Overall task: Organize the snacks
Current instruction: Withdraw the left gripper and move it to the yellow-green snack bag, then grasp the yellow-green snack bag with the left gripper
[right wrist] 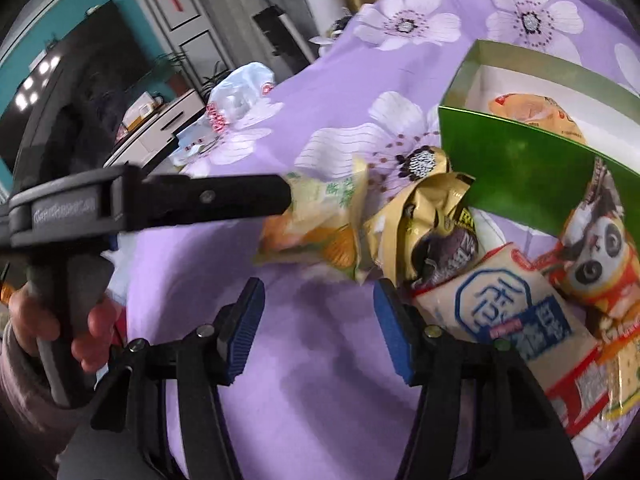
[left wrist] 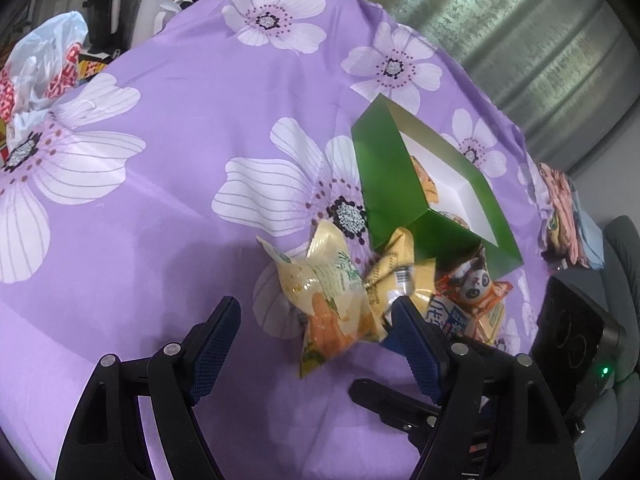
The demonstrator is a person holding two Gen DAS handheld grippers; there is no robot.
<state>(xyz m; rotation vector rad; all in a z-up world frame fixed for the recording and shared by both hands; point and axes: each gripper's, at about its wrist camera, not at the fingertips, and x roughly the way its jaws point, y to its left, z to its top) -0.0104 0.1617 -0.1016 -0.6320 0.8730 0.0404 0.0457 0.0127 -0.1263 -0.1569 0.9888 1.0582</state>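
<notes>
1. left gripper (left wrist: 316,324) low over the purple flowered cloth (left wrist: 192,92), jaws well apart, blue pads showing. nothing clamped. its right finger tip sits right at the edge of the snack pile; touching or not, cannot tell.
2. right gripper (right wrist: 320,304) also low over the cloth, jaws parted with bare cloth between them, holding nothing. its right finger is just beside the white and blue packet (right wrist: 516,312).
3. in the right wrist view the left gripper shows from the side, a hand (right wrist: 80,320) wrapped round its handle, finger tip reaching the pale yellow packet (left wrist: 324,292).
4. snack pile lies on the cloth just ahead of both grippers: pale yellow packet with orange print on the left, crumpled gold packet (right wrist: 432,220) next to it, then the white and blue packet, then the panda packet (right wrist: 596,256) on the right.
5. gold packet and panda packet lie against the near wall of the green box (left wrist: 384,176); panda packet leans on that wall.
6. green box just behind the pile, open top, white inside, at least one orange-yellow packet (right wrist: 532,112) already in it.
7. far left on the cloth, a white plastic bag (left wrist: 44,64) with red print, well apart from the pile.
8. far right edge in the left wrist view, folded fabric (left wrist: 564,216), pink and pale blue.
</notes>
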